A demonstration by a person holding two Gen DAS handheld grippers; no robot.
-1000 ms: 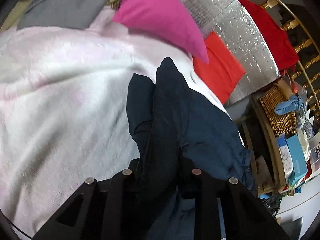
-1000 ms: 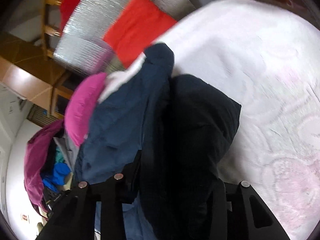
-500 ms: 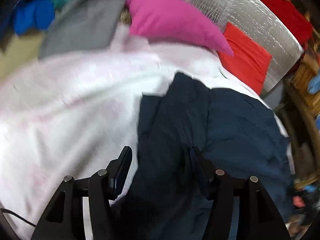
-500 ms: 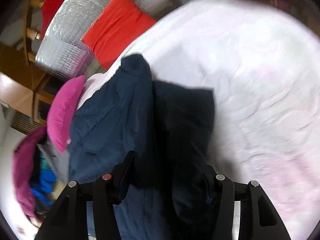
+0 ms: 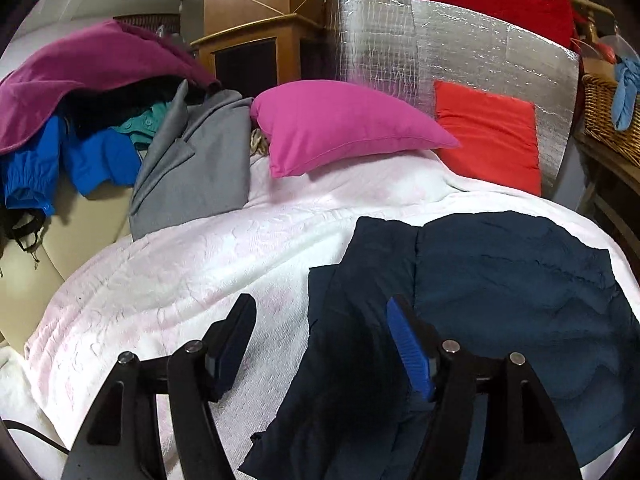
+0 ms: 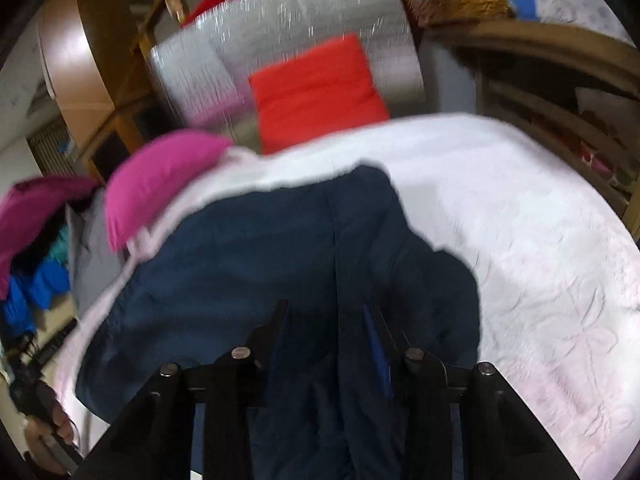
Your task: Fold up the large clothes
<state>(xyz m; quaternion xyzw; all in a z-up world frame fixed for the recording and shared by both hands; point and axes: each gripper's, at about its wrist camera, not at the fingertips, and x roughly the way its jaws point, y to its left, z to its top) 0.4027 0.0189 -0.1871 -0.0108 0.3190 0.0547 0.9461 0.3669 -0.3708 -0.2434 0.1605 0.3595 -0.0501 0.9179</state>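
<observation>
My left gripper hangs with its jaws spread wide over the white blanket. The dark navy garment lies on it, one folded edge between my fingers. Beyond sit a magenta pillow and red cushion.

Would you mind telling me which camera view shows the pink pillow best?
The left wrist view: the pink pillow is sharp and whole there, lying on the white blanket. The right wrist view shows it blurred, at the left.

Black tongs (blue pads)
</observation>
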